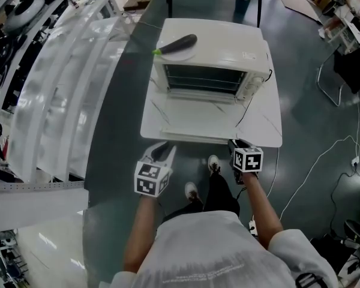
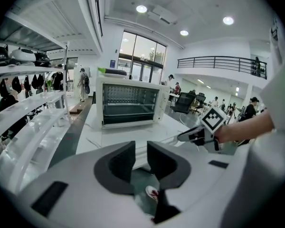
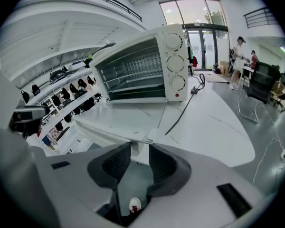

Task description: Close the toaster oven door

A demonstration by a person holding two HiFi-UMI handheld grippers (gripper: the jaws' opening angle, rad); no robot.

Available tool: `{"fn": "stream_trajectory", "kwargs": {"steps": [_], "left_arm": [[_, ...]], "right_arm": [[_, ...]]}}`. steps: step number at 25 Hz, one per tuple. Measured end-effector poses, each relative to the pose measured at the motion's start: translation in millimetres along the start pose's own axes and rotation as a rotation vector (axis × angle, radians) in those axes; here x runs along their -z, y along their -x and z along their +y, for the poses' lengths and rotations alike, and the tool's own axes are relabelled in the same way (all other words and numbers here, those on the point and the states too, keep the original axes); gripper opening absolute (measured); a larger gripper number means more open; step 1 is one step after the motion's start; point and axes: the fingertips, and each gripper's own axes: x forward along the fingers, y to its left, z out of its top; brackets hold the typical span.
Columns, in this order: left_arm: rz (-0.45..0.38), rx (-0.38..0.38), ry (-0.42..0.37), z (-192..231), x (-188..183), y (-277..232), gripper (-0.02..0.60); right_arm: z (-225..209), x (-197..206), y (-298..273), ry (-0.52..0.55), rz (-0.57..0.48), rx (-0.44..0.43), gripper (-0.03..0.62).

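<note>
The toaster oven (image 1: 210,65) sits toward the back of the white table (image 1: 267,128). Its door (image 1: 192,116) is dropped flat open toward the person, with the racks showing. Left gripper (image 2: 141,150): jaws part-way apart, nothing between them, hanging just off the table's near edge. Right gripper (image 3: 140,151): jaws apart too, tips right at the door's front lip. The lip may just reach between the tips, hard to tell, but the pads aren't pressing on it. 3 knobs (image 3: 175,61) run down the oven's right panel above a red dot. The print there and on the oven's top is too small to read. A dark vegetable (image 1: 179,42) lies on a plate (image 1: 181,55) on the roof. A cord (image 3: 183,110) trails across the table.
</note>
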Motion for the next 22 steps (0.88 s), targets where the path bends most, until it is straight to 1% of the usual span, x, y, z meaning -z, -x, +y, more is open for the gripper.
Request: {"fn": "stream_trajectory", "kwargs": {"steps": [5,11,15,22], "left_arm": [[-0.049,-0.006,-0.013,2,-21,3,0.082],[-0.095,-0.008,-0.025,2,-45,8,0.081],[-0.102,-0.009,-0.033,2,-53,7,0.083],[-0.102,-0.022,-0.044,9,-64,3,0.083]], "right_arm": [[5,-43,22,0.022,-0.099,-0.007,0.129],[13,-109,40,0.083,-0.216,-0.035,0.102],[11,-147,45,0.055,-0.288,-0.078,0.103],[4,-210,43,0.103,-0.377,-0.041,0.102]]}}
